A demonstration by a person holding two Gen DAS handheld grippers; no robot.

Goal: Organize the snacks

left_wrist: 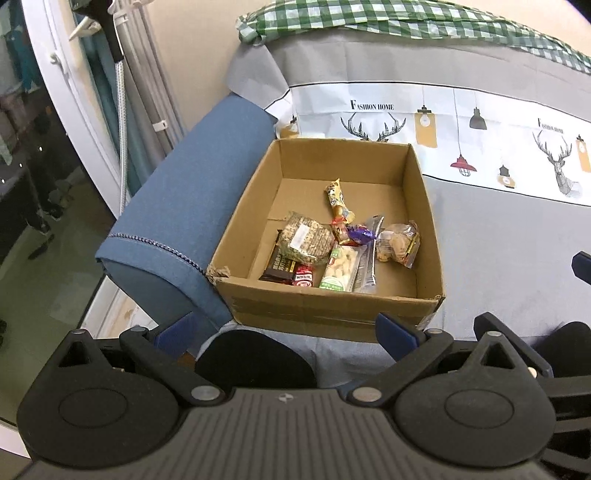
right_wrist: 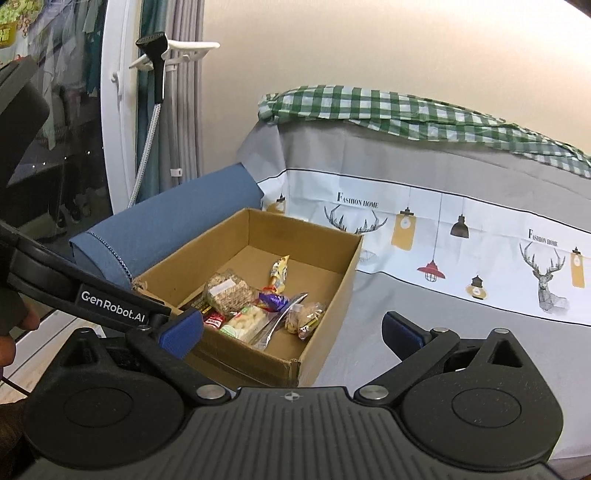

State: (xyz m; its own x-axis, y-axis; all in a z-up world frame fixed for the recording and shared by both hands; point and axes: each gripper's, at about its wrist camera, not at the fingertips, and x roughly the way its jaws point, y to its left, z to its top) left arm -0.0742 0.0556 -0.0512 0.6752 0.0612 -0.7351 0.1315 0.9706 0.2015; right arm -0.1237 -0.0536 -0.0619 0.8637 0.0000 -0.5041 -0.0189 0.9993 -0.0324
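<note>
An open cardboard box [left_wrist: 332, 306] sits on the grey sofa seat against a blue armrest [left_wrist: 177, 221]. Several wrapped snacks lie in it: a round grain cake [left_wrist: 304, 240], a brown chocolate bar [left_wrist: 279, 267], a green-white cracker pack [left_wrist: 340, 271], a purple candy [left_wrist: 360, 234], a clear bag of biscuits [left_wrist: 399, 243] and a yellow stick pack [left_wrist: 338, 197]. My left gripper [left_wrist: 288, 332] is open and empty, just in front of the box. My right gripper [right_wrist: 291, 332] is open and empty, near the box [right_wrist: 258, 365] and its snacks [right_wrist: 251, 314]. The left gripper's arm [right_wrist: 92, 299] crosses the right wrist view.
The sofa back wears a grey cover with deer and lamp prints [left_wrist: 461, 122] and a green checked cloth [left_wrist: 369, 18] on top. Grey seat [left_wrist: 517, 258] stretches right of the box. A window, curtains and a steamer hose [left_wrist: 120, 110] stand at the left.
</note>
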